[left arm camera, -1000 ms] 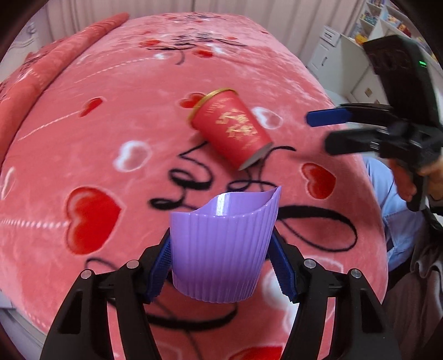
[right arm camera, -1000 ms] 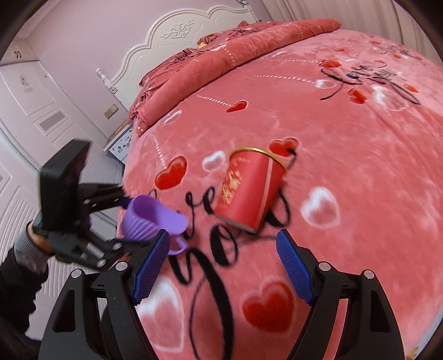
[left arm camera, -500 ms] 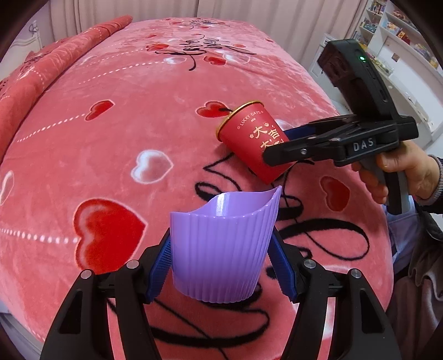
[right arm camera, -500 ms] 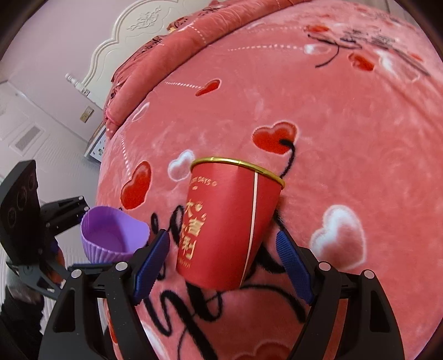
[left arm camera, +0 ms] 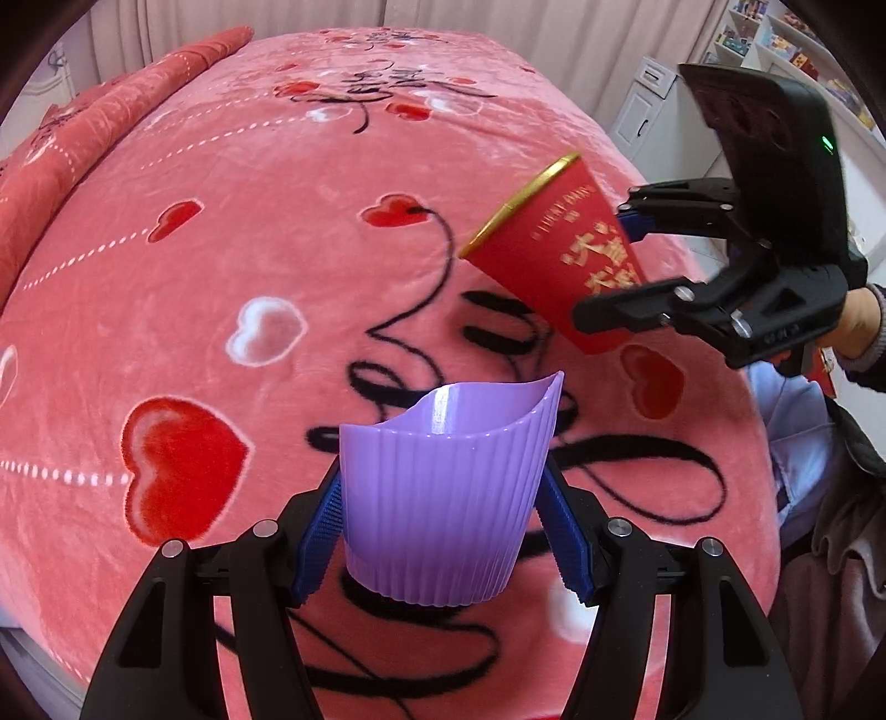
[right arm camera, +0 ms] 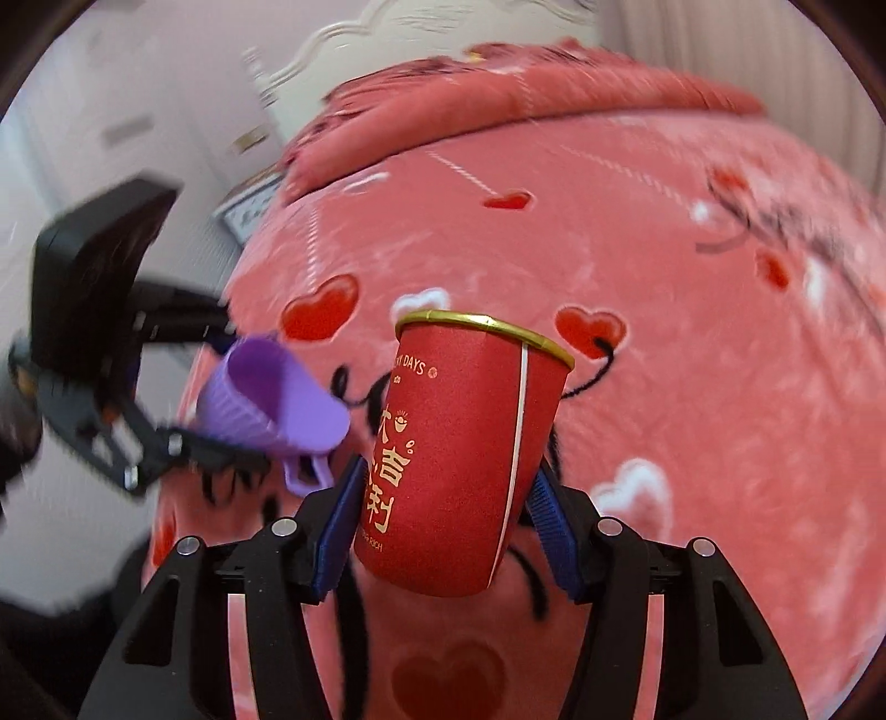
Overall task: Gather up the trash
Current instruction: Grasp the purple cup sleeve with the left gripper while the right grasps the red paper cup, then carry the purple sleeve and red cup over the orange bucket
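Note:
My left gripper (left arm camera: 446,531) is shut on a ribbed purple plastic cup (left arm camera: 443,487) and holds it above the bed. My right gripper (right arm camera: 448,509) is shut on a red paper cup (right arm camera: 465,448) with a gold rim and gold lettering, lifted off the blanket. In the left wrist view the red cup (left arm camera: 559,255) hangs tilted in the right gripper (left arm camera: 620,271) at the upper right. In the right wrist view the purple cup (right arm camera: 277,399) shows at the left in the left gripper (right arm camera: 221,399).
A pink blanket with red and white hearts (left arm camera: 249,249) covers the bed. A rolled red quilt (right arm camera: 526,94) lies by the white headboard (right arm camera: 343,50). White cabinets and shelves (left arm camera: 653,111) stand past the bed's far right edge. The person's blue clothing (left arm camera: 797,421) is at right.
My right gripper closed around the red cup and lifted it off the blanket, rising and tilting. My left gripper kept hold of the purple cup, its view shifting slightly.

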The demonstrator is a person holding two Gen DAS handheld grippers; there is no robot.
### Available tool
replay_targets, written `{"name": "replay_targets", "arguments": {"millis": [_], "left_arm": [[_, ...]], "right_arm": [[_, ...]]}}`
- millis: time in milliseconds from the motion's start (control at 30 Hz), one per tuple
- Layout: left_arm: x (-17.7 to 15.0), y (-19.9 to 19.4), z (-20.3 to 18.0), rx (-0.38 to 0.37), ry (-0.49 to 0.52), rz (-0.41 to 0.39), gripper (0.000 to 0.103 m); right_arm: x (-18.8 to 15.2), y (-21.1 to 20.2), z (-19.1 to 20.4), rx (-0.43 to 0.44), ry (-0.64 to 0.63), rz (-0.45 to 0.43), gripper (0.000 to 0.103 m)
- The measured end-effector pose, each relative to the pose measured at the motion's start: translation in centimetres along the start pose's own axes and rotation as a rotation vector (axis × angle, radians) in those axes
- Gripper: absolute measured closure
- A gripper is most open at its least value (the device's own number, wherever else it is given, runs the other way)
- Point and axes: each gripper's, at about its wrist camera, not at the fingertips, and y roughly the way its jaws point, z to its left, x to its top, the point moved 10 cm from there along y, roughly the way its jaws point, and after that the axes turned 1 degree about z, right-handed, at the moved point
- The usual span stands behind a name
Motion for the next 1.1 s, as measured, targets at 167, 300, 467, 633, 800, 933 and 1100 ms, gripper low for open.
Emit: {"name": "replay_targets", "arguments": {"millis": [167,300,467,633,800,933,1100], "left_arm": [[-0.4,-1.7,-3.9,0.003,0.032,-0.008,0.037],[-1.1,-3.0,-8.6,0.005,0.064,-0.009,0.037],[-1.7,-3.7,-14.2,-0.015,0.098,-0.004,0.037],[-1.1,-3.2,-20.7,-0.04,0.166,0.007,0.037],[1.3,-1.5,-27.4,-0.09,0.253,0.01,0.037],[3.2,0.7,-32.9,-0.138,0.339,0.022,0.037],[5.7,3.5,-40.0,-0.212,0.447,0.037,0.037]], "right_arm": [[-2.7,-4.5,1.9,-0.052,-0.158,-0.017,0.045],[-5.7,-8.6,3.1,-0.073,-0.219,-0.017,0.045],[-10.3,-13.7,4.1,-0.092,-0.251,-0.011,0.045],[-15.6,-18.7,3.7,-0.135,-0.254,-0.004,0.045],[-21.2,-24.0,1.1,-0.207,-0.187,-0.019,0.045],[-25.7,-27.6,-1.8,-0.269,-0.11,-0.022,0.045],[-32.2,-31.7,-5.7,-0.336,0.023,-0.02,0.045]]}}
